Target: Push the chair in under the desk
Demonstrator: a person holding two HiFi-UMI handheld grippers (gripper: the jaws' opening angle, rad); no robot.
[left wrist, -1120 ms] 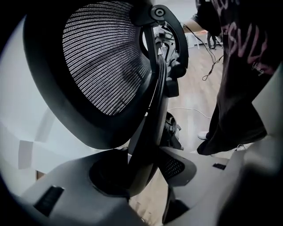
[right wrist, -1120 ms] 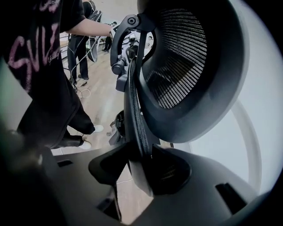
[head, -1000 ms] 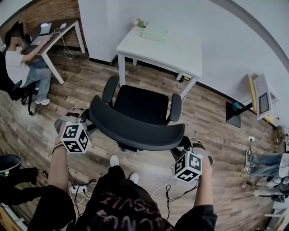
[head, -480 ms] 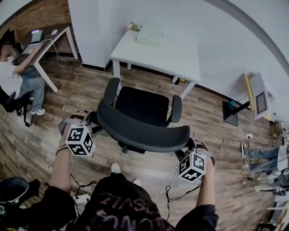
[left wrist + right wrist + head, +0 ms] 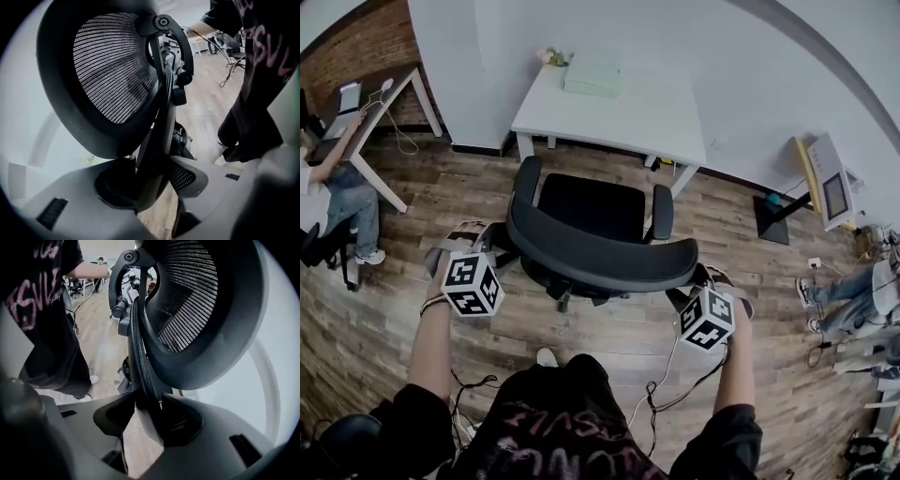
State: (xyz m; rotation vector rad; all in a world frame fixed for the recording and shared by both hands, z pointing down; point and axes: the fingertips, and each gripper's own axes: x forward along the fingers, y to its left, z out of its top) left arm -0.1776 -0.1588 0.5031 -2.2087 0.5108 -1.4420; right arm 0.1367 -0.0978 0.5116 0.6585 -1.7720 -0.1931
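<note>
Only the gripper views show the left gripper (image 5: 157,180) and the right gripper (image 5: 147,411) each pinching the backrest rim of the black mesh-backed office chair (image 5: 586,206). The head view shows the white rectangular desk (image 5: 628,117) just beyond the chair at twelve o'clock, and a seated person (image 5: 337,202) at nine.

Your shirt (image 5: 553,427) is black, short-sleeved, with pink lettering; one shoe (image 5: 547,357) shows white. Your left gripper (image 5: 157,180) and right gripper (image 5: 147,416) have grey shells and white cubes (image 5: 472,283) bearing black square markers.

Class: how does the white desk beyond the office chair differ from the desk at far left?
The white desk has a white top; the left desk a dark one. Nobody sits at the white desk; a person sits at the left desk. Both have white legs.
</note>
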